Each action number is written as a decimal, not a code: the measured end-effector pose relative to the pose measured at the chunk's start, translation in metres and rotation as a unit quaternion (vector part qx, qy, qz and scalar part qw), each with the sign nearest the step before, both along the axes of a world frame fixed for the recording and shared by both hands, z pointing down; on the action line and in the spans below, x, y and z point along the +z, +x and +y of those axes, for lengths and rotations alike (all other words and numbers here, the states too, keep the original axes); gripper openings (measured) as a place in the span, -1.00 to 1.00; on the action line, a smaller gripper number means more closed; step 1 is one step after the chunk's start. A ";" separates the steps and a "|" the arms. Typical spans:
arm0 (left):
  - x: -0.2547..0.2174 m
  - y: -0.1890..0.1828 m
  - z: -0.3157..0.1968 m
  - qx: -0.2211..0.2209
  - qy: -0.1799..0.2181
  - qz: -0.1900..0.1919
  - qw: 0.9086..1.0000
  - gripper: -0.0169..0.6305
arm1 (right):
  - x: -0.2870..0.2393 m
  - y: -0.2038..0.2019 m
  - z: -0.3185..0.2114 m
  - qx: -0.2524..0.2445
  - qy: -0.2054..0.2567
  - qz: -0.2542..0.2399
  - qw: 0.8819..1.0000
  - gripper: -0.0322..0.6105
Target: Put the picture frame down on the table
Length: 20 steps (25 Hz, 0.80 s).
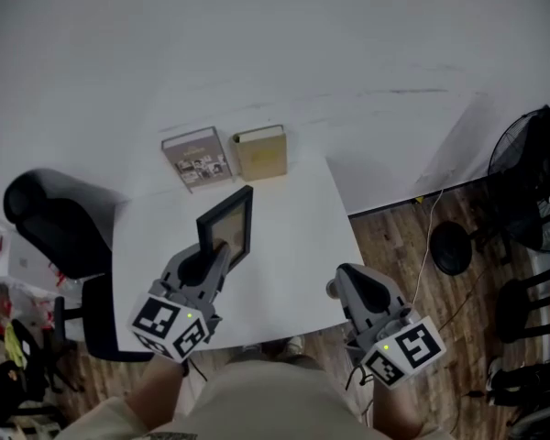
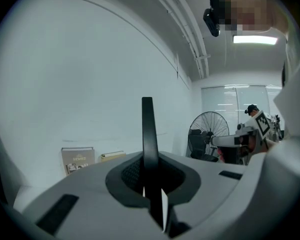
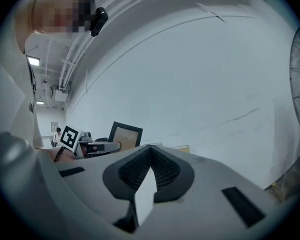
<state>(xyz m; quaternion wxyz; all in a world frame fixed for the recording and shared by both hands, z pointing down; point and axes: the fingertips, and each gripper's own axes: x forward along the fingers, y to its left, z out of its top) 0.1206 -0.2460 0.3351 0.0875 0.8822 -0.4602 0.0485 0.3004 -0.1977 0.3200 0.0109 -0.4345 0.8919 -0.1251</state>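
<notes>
Grey book (image 1: 197, 157), tan book (image 1: 261, 151), behind picture frame (image 1: 227, 228)

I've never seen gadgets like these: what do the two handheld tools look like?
The left tool and right tool have grey, rounded plastic bodies that taper towards the tip. Each carries a cube with black-and-white square markers and a small green light. The pads are black and ribbed. The person wears beige clothes.

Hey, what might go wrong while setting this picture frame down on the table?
The left hand-held gripper pinches the picture frame only at one thin edge, so it may swivel or slip. Set upright on the white table, it may topple. Pushed forward, it may knock the books by the wall.
</notes>
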 end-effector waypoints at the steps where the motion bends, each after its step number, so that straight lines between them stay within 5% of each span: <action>1: -0.001 -0.004 -0.001 0.000 0.000 0.001 1.000 -0.83 | -0.001 -0.004 -0.001 0.000 0.000 0.001 1.000 -0.83; 12: 0.015 -0.026 -0.007 0.002 -0.024 -0.021 1.000 -0.83 | 0.003 -0.030 -0.012 -0.003 -0.003 0.012 1.000 -0.83; 20: 0.041 -0.038 -0.058 -0.005 -0.098 0.068 0.993 -0.83 | 0.024 -0.046 -0.040 -0.011 -0.033 0.009 0.999 -0.83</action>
